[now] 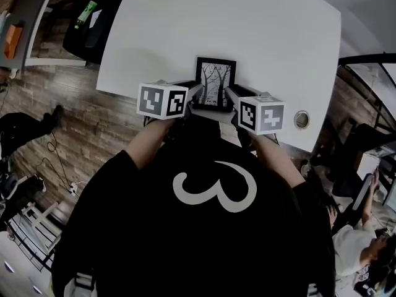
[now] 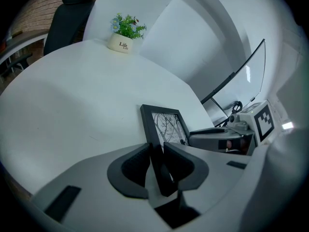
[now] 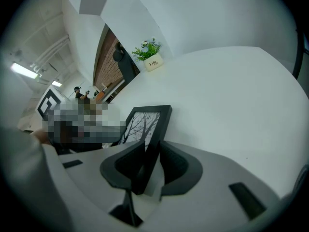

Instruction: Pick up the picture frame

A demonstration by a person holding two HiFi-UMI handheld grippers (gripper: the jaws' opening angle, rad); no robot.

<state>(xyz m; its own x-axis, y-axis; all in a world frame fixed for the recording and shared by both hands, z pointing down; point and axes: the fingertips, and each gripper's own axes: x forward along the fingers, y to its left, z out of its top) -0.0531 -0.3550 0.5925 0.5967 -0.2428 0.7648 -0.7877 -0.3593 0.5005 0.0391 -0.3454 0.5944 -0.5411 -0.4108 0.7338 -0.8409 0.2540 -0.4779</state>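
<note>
I found the picture frame [image 1: 215, 84] [image 2: 164, 124] [image 3: 145, 122], black-edged with a bare-tree print, standing close to upright at the near edge of the counter [image 1: 247, 30], directly in front of the operator. Its base was hidden behind the tooling, so I could not confirm whether it rested on the surface.

The left gripper [image 1: 197, 91] [image 2: 157, 151] had its fingers [image 2: 136, 167] clamped on the frame's left edge. The right gripper [image 1: 230, 93] [image 3: 152, 149] had its fingers [image 3: 126, 166] clamped on the right edge. Both pointed down and inward at the frame.

I noted the counter [image 2: 72, 95] [image 3: 231, 95] as white, smooth and rounded at the corners. A round cable grommet [image 1: 301, 119] sat near the edge, to the right of the right gripper. A small potted plant [image 2: 125, 33] [image 3: 150, 56] in a white pot stood at the far edge, well apart from the frame.

Beyond the counter I recorded a wood-plank floor [image 1: 68, 116] with loose cables, a black office chair [image 2: 67, 18] behind the plant, and a brick wall [image 3: 104, 66] past the far corner. A second person [image 1: 352, 246] sat at the lower right of the head view.
</note>
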